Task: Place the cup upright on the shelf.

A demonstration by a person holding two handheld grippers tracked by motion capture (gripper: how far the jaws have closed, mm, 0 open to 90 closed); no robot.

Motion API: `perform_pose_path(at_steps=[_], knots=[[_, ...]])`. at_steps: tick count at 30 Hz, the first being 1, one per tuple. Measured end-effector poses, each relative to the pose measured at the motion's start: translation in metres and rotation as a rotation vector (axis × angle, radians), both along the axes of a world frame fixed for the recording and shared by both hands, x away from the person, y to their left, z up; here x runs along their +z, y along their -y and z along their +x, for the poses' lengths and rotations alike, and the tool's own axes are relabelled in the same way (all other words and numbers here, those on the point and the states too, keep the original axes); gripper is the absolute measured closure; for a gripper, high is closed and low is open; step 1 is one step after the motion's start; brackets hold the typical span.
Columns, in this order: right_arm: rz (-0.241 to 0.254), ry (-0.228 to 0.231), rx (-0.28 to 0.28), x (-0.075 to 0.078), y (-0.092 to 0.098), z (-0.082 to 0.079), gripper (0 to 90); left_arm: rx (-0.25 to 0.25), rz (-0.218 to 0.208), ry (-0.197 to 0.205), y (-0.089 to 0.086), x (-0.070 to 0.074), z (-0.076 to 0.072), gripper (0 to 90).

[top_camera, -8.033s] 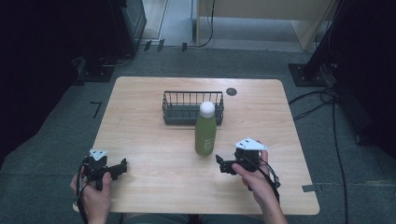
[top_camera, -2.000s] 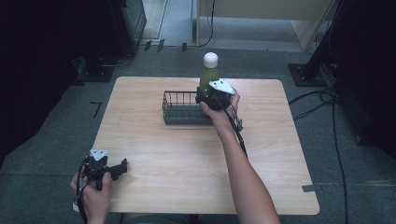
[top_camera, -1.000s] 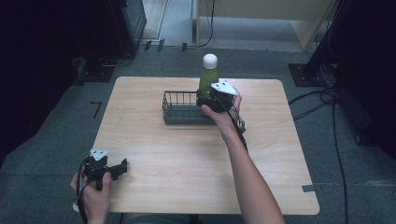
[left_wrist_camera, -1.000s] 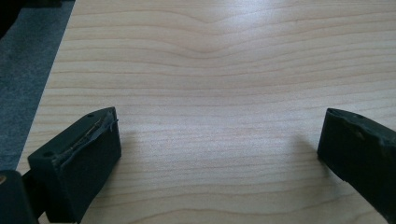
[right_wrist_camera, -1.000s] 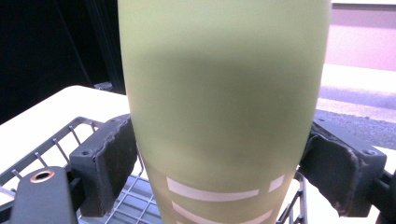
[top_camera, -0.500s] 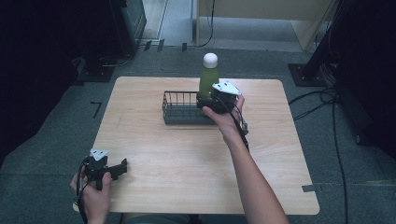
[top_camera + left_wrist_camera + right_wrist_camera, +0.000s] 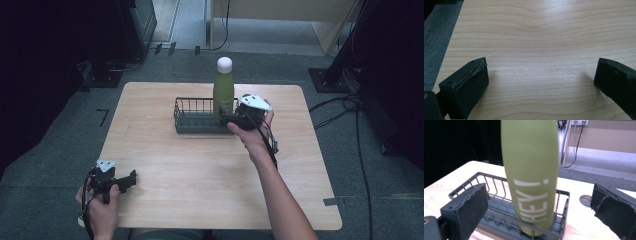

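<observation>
A green bottle (image 7: 223,90) with a white cap stands upright in the right end of a dark wire basket (image 7: 192,119) at the back of the table. Up close, the bottle (image 7: 531,172) carries white lettering and rests on the floor of the basket (image 7: 499,202). My right gripper (image 7: 231,119) sits just right of the basket, open, its jaws wide on either side of the bottle (image 7: 537,207) without touching it. My left gripper (image 7: 131,179) rests at the table's front left corner, open, jaws spread over bare wood (image 7: 541,75).
The light wooden table (image 7: 200,170) has a round cable hole (image 7: 585,200) behind the basket. Cables (image 7: 345,105) trail on the grey floor to the right. Dark equipment stands beyond the left and right edges.
The bottle went from the table's middle, gripped by my right gripper, into the basket. In the last second the bottle settled lower and the right gripper let go. The left gripper stayed put.
</observation>
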State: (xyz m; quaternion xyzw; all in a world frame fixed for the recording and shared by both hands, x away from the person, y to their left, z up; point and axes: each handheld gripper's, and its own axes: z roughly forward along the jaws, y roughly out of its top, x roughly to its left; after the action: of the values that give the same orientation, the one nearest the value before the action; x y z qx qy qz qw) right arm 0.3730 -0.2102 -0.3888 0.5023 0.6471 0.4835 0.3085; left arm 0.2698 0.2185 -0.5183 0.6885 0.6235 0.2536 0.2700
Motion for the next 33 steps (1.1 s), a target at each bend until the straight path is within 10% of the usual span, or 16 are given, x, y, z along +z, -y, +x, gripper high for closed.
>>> perform_pose_path(at_steps=[33], knots=[[-0.032, -0.032, -0.068, -0.046, 0.073, -0.074, 0.0, -0.003, 0.001, -0.001, 0.0, 0.0, 0.0, 0.0]])
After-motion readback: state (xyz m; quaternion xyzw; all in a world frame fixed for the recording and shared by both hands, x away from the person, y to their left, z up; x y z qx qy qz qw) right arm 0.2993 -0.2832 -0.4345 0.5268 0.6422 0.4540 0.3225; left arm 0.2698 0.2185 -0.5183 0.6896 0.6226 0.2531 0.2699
